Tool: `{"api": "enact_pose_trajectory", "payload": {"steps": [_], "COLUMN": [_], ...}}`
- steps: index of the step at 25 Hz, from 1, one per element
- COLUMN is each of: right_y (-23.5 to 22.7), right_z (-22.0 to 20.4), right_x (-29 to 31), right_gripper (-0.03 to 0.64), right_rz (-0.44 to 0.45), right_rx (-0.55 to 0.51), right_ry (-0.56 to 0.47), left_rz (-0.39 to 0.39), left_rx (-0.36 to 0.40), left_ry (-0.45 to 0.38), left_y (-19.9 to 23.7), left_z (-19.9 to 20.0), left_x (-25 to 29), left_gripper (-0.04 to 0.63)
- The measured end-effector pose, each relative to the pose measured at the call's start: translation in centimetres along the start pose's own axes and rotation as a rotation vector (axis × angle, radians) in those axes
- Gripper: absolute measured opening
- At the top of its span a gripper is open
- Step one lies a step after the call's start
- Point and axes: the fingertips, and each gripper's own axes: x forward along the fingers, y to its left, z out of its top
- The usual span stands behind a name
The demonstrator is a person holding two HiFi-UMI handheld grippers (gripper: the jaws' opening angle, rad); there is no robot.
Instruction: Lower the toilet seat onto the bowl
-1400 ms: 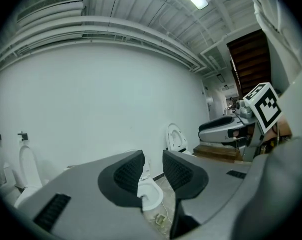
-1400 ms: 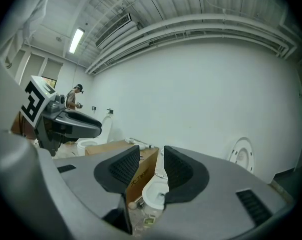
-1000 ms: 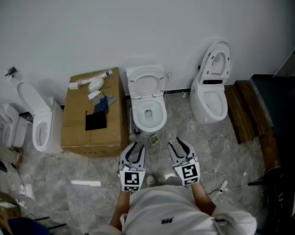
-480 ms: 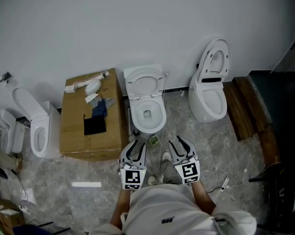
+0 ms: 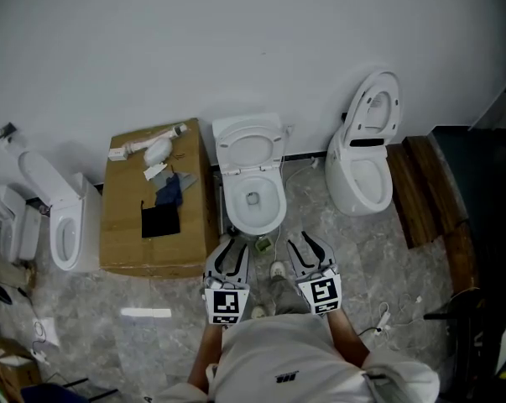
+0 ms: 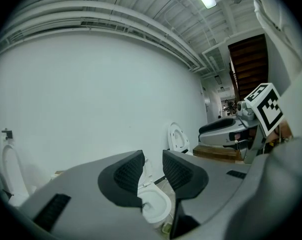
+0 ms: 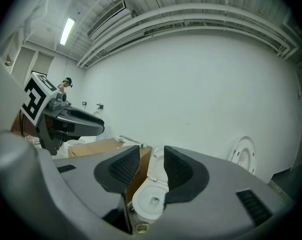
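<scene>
Left gripper (image 5: 234, 247) and right gripper (image 5: 306, 244), both pressed together empty, face a raised toilet seat (image 5: 249, 143) (likely stiff, smooth; take its top edge).

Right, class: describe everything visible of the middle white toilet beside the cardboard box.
The white glossy, ceramic-looking toilet stands on the grey marbled floor against the white wall, close beside the brown cardboard box. Its oval seat is raised, leaning back toward the wall, leaving the bowl open with a dark drain hole.
</scene>
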Motion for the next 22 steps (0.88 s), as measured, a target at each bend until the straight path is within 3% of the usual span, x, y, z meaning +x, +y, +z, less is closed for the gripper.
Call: {"api": "enact_pose_trajectory", "payload": {"steps": [22], "right_y": [-12.4], "right_z": [1.3], "right_x": [13.3], "right_gripper": [0.155], "right_rz": [0.145], "right_rx": [-0.028], "right_ry": [-0.022], "left_rz": [0.143], "left_rx": [0.002], "left_ry": [0.039], "left_y": [3.3], "left_z": [3.7], "left_x": [15.7], "left_gripper": [0.135]}}
